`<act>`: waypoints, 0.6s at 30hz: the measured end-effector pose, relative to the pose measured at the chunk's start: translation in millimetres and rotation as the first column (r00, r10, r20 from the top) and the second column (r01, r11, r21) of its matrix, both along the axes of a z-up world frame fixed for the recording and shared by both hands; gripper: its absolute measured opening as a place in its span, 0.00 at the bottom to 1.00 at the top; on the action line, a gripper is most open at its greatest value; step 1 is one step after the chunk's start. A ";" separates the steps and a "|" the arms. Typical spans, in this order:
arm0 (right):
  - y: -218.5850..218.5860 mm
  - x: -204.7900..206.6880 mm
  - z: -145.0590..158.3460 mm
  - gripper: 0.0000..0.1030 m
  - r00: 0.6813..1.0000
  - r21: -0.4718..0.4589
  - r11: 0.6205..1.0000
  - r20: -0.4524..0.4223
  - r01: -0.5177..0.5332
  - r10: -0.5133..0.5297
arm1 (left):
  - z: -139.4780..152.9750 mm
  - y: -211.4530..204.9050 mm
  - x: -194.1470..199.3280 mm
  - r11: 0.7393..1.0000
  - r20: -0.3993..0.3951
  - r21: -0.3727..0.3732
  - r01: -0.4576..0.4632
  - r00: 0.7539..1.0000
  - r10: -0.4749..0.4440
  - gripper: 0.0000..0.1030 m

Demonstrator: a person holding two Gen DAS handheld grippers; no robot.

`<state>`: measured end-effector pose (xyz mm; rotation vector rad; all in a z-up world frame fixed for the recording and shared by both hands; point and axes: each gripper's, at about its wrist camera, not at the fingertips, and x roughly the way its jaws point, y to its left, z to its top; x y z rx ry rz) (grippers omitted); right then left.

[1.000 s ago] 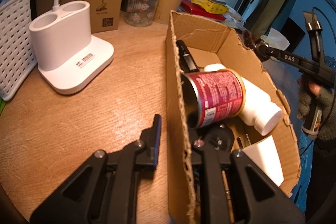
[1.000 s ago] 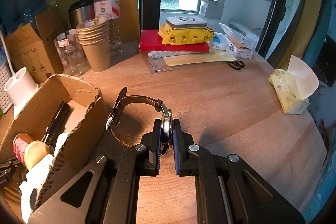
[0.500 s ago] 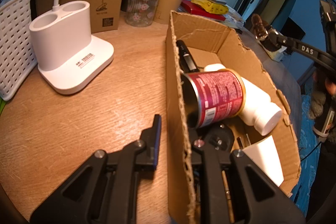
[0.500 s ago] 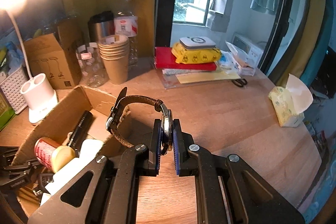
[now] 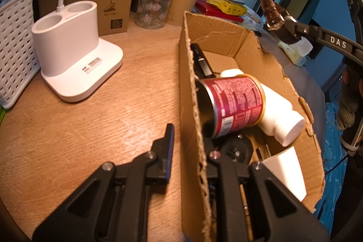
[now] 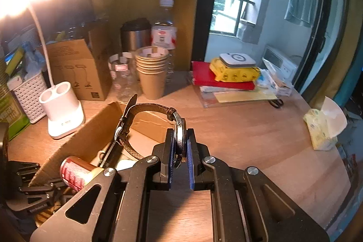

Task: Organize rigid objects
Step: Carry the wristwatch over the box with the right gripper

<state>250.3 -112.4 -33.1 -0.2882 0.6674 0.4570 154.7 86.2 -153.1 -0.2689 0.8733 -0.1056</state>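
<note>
While the right gripper (image 6: 180, 146) clamps the wristwatch (image 6: 179, 135) by its stiff case, the limp strap dangles toward nine o'clock, over the cardboard box (image 6: 90, 140).

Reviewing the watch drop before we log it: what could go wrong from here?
1. The right hand-held gripper pinches the watch only by its case edge; the hanging strap could snag the cardboard box wall.
2. The box is crowded: the red can lies tilted on the white bottle and may roll if hit.
3. The left hand-held gripper clamps the thin box wall, which could bend.
</note>
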 end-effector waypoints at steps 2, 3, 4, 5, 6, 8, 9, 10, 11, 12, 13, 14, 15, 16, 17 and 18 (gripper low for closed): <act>8.4 -1.9 -0.8 0.11 1.000 -0.001 1.000 0.000 -0.019 0.019 | 0.0 0.5 0.1 1.000 0.000 0.000 0.000 1.000 0.000 0.15; 10.9 -2.7 -1.0 0.11 1.000 -0.001 1.000 0.001 -0.025 0.025 | 0.0 -0.1 0.0 1.000 0.000 0.000 0.000 1.000 0.000 0.15; 15.0 -3.9 -1.5 0.11 0.999 -0.002 0.999 0.002 -0.035 0.035 | 0.0 -0.1 0.0 1.000 0.000 0.000 0.000 1.000 0.000 0.15; 18.1 -4.5 -2.3 0.11 0.999 -0.003 0.999 0.001 -0.043 0.043 | 0.0 -0.1 0.0 1.000 0.000 0.000 0.000 1.000 0.000 0.15; 21.8 -5.2 -3.4 0.11 0.999 -0.005 0.999 0.000 -0.051 0.051 | -0.1 -0.1 0.0 1.000 0.000 0.000 0.000 1.000 0.000 0.15; 27.7 -5.8 -6.0 0.11 0.998 -0.007 0.998 -0.005 -0.065 0.065 | -0.1 -0.1 0.0 1.000 0.000 0.000 0.000 1.000 0.000 0.15; 30.4 -5.7 -7.6 0.11 0.997 -0.009 0.997 -0.007 -0.071 0.071 | -0.1 -0.1 0.0 1.000 0.000 0.000 0.000 1.000 0.000 0.15; 33.6 -5.2 -9.8 0.11 0.997 -0.012 0.997 -0.009 -0.077 0.077 | -0.1 -0.1 0.0 1.000 0.000 0.000 0.000 1.000 0.000 0.15; 35.3 -5.3 -11.1 0.11 0.997 -0.014 0.997 -0.011 -0.079 0.079 | -0.1 -0.1 0.0 1.000 0.000 0.000 0.000 1.000 0.000 0.15; 37.8 -4.4 -13.3 0.11 0.996 -0.015 0.996 -0.016 -0.086 0.085 | -0.1 -0.1 0.0 1.000 0.000 0.000 0.000 1.000 0.000 0.15; 39.4 -4.0 -14.8 0.11 0.996 -0.016 0.996 -0.019 -0.089 0.088 | -0.1 -0.1 0.0 1.000 0.000 0.000 0.000 1.000 0.000 0.15; 40.8 -3.6 -16.4 0.11 0.996 -0.017 0.996 -0.021 -0.092 0.091 | -0.1 0.3 0.1 1.000 0.000 -0.001 0.001 1.000 -0.001 0.15; 41.7 -3.5 -17.5 0.11 0.995 -0.019 0.995 -0.023 -0.094 0.094 | 0.1 -1.3 -0.3 1.000 0.000 0.000 0.001 1.000 -0.001 0.15; 43.7 -2.0 -20.0 0.11 0.995 -0.022 0.995 -0.029 -0.099 0.099 | 0.1 -1.3 -0.2 1.000 0.000 0.000 0.001 1.000 -0.001 0.15; 45.1 -1.1 -21.6 0.11 0.995 -0.025 0.995 -0.031 -0.100 0.099 | 0.2 -1.1 -0.2 1.000 0.000 -0.001 0.001 1.000 -0.001 0.15; 46.3 -0.2 -23.3 0.11 0.994 -0.027 0.995 -0.033 -0.101 0.100 | 0.1 -1.3 -0.3 1.000 0.000 0.000 0.001 1.000 -0.001 0.15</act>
